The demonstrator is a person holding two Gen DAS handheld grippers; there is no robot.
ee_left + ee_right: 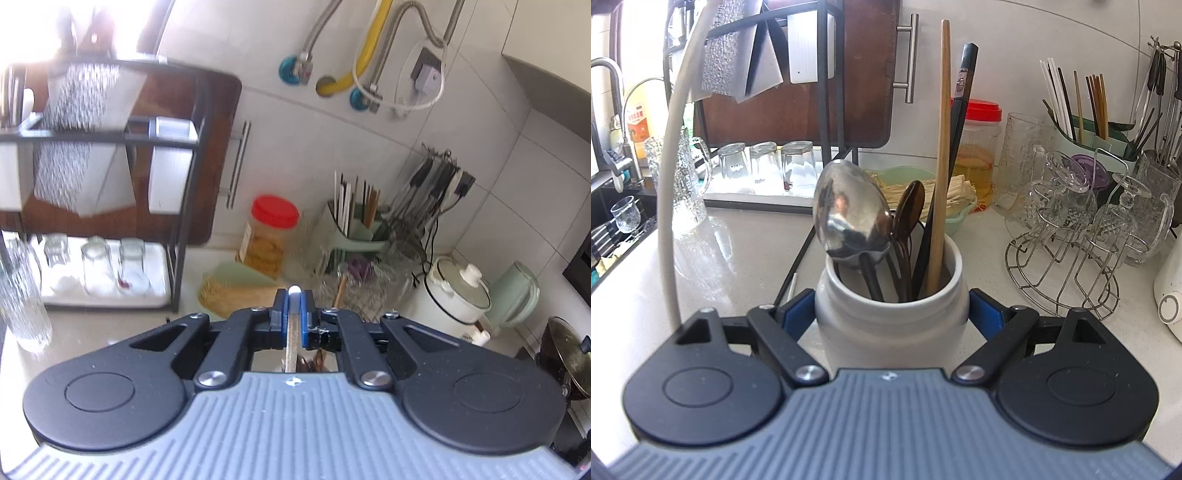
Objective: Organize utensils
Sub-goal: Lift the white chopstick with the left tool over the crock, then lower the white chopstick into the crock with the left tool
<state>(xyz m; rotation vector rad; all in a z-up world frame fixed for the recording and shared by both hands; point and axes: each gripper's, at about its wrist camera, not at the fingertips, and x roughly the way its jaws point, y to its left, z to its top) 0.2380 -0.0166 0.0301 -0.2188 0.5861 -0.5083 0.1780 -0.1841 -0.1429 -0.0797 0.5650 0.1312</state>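
Tiled kitchen wall behind a pale counter point(110, 325) crowded with glassware. From the left wrist: left tool point(294, 317) pinched on 1 slim white-tipped utensil point(293, 332), raised above the counter, not yet stowed. From the right wrist: right tool point(892, 314) clamped around white jar point(892, 325) near the counter's front edge, already holding metal spoon point(851, 218), brown spoon point(908, 210), 2 chopsticks point(942, 166). Judged partly done; held piece, maybe more, left.

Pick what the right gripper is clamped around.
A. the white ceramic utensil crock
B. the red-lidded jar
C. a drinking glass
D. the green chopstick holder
A: the right gripper has its blue pads pressed on both sides of the white ceramic utensil crock, which holds spoons and chopsticks.
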